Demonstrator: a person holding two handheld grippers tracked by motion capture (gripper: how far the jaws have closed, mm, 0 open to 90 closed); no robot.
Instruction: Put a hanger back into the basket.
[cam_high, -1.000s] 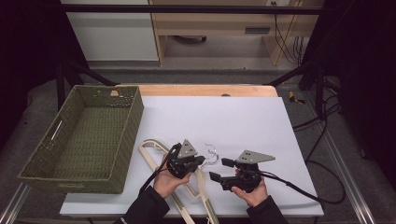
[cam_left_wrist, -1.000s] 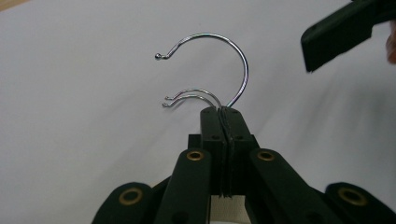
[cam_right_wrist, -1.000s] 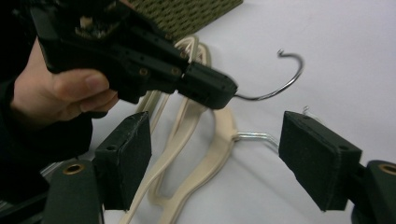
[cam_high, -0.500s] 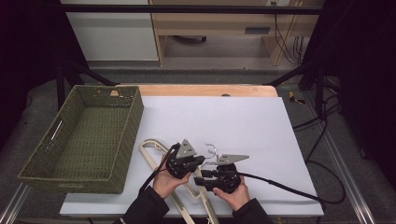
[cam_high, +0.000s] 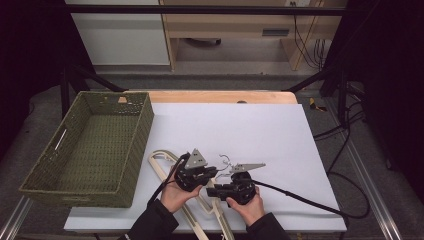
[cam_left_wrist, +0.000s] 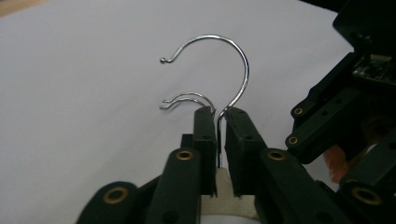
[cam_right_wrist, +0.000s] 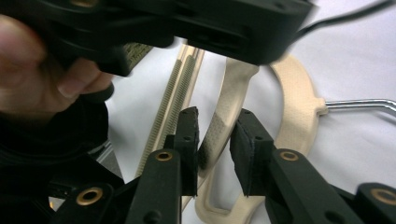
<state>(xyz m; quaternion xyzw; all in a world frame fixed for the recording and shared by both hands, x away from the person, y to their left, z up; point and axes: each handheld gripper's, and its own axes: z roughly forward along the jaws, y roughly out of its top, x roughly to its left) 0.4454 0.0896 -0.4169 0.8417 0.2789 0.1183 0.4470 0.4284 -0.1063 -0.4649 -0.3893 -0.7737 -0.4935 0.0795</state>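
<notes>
Left tongs clamped on hanger hook; right tongs just closing around cream hanger arm, near table edge, pads apart yet.

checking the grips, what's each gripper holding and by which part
The left gripper pinches a hanger's wire hook at its stem. The right gripper has been closing around a beige hanger arm; full contact cannot be told.

Both grippers are matt black — the left gripper and the right gripper each carry a grey three-cornered plate on top. Brass-coloured rivets stud the jaw links. A black cable trails from the right gripper, and the person wears dark sleeves.
</notes>
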